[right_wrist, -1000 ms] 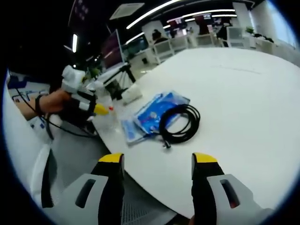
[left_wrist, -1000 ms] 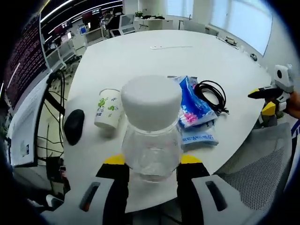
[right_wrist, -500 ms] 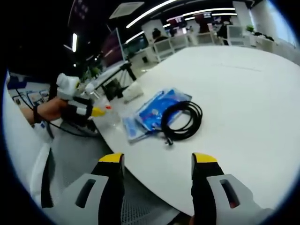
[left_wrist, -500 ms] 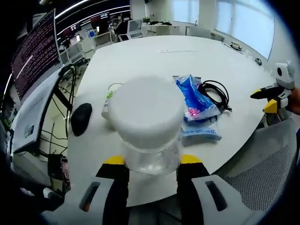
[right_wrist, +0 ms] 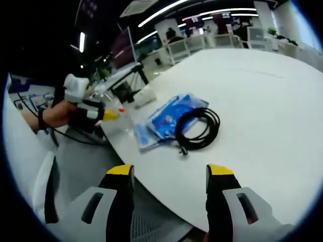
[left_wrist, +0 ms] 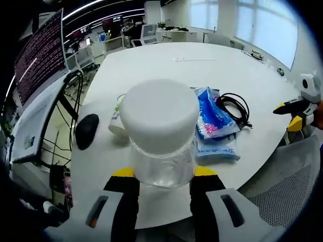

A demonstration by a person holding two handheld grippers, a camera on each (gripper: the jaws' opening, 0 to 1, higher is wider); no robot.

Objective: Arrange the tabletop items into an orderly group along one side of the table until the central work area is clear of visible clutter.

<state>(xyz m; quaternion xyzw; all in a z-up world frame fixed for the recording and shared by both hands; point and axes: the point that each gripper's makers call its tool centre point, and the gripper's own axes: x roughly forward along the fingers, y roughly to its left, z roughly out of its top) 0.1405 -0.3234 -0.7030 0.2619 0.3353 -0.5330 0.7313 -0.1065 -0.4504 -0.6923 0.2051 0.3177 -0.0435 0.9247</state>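
A clear jar [left_wrist: 162, 164] with a white lid [left_wrist: 160, 112] sits between my left gripper's [left_wrist: 162, 176] jaws, which are shut on it near the table's edge. Behind the jar a paper cup [left_wrist: 116, 123] lies partly hidden. A black mouse [left_wrist: 87, 131] rests to its left. Blue packets [left_wrist: 214, 121] and a coiled black cable [left_wrist: 233, 107] lie to the right. My right gripper [right_wrist: 170, 181] stands open over the table edge with nothing between its jaws, short of the cable [right_wrist: 197, 128] and the packets [right_wrist: 166, 120]. In the right gripper view a hand holds the left gripper [right_wrist: 93, 112].
The round white table [left_wrist: 151, 65] stretches far behind the items, with a thin white strip [left_wrist: 191, 59] lying on it. A mesh chair [left_wrist: 282, 201] stands at the near edge. Monitors and cables [left_wrist: 43, 65] crowd the left side. My right gripper [left_wrist: 298, 108] hovers at the table's right rim.
The left gripper view has tilted and shifted slightly, the jar staying held between the jaws. The right gripper has barely moved and stays open.
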